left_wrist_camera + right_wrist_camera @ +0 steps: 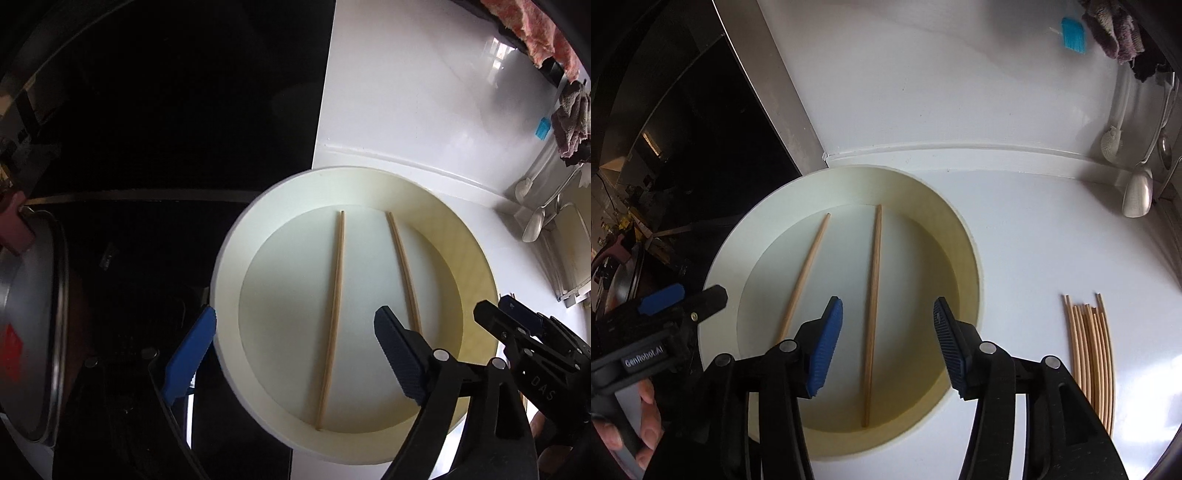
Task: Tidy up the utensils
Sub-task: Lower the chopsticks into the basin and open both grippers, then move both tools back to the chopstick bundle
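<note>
While both grippers hover above the pale round tray [720,258], two wooden chopsticks lie loose on its flat floor, apart from each other and running roughly front to back: one chopstick [873,310] sits between the fingers of the right gripper [888,347] in that camera's view, the other chopstick [805,273] lies to its left. Neither stick is touched by any pad. The right gripper's fingers stand moderately apart with nothing pressed between them; the left gripper [295,354] has its fingers spread wide, one blue pad [190,356] over the tray's rim and the dark stovetop [166,110] beyond. On the white bench [1034,240], well to the right of the tray, rests a bundle of chopsticks [1089,350] laid side by side. Near the far right edge lie what look like pale spoons [1137,192], though distortion blurs them.
</note>
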{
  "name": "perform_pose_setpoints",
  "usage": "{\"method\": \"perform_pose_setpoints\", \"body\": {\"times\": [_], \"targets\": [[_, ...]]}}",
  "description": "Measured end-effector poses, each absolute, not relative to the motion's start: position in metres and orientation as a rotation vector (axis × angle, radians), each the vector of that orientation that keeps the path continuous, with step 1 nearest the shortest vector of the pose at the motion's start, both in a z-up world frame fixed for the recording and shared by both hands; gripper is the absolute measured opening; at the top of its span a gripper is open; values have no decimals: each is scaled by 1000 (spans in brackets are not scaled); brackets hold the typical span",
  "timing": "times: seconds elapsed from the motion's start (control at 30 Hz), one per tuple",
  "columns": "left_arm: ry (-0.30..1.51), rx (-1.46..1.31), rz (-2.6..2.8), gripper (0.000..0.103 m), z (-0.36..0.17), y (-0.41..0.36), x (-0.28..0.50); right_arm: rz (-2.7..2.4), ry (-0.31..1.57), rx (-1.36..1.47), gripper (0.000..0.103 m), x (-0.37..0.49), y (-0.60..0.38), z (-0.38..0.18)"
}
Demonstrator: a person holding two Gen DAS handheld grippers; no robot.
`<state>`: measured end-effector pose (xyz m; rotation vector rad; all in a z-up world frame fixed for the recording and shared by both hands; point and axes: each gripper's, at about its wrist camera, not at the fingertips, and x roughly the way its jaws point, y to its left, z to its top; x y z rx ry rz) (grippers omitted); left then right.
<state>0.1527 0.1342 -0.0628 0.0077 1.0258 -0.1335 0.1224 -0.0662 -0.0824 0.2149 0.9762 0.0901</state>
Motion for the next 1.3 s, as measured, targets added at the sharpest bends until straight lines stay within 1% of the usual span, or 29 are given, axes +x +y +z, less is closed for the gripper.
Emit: {"method": "perform_pose_setpoints", "body": {"times": [0.2, 0.3, 0.57, 0.73, 0.87, 1.1, 1.3], "targets": [[997, 4, -116, 88, -40, 128, 132, 91, 960, 218, 53, 88, -94, -63], [994, -6, -118, 88, -32, 119, 121, 79, 956, 211, 54, 77, -111, -58], [991, -29, -169, 88, -27, 72, 97, 43, 912, 201, 54, 44, -160, -45], [987, 27, -205, 88, -22, 39, 80, 7, 886, 238, 55, 23, -192, -40], [981, 40, -216, 88, -18, 16, 64, -17, 874, 269, 55, 4, -222, -39], [995, 28, -201, 88, -27, -31, 45, -44, 855, 283, 56, -26, -281, -43], [1003, 40, -180, 88, -34, -62, 29, -51, 883, 283, 57, -37, -321, -66]]}}
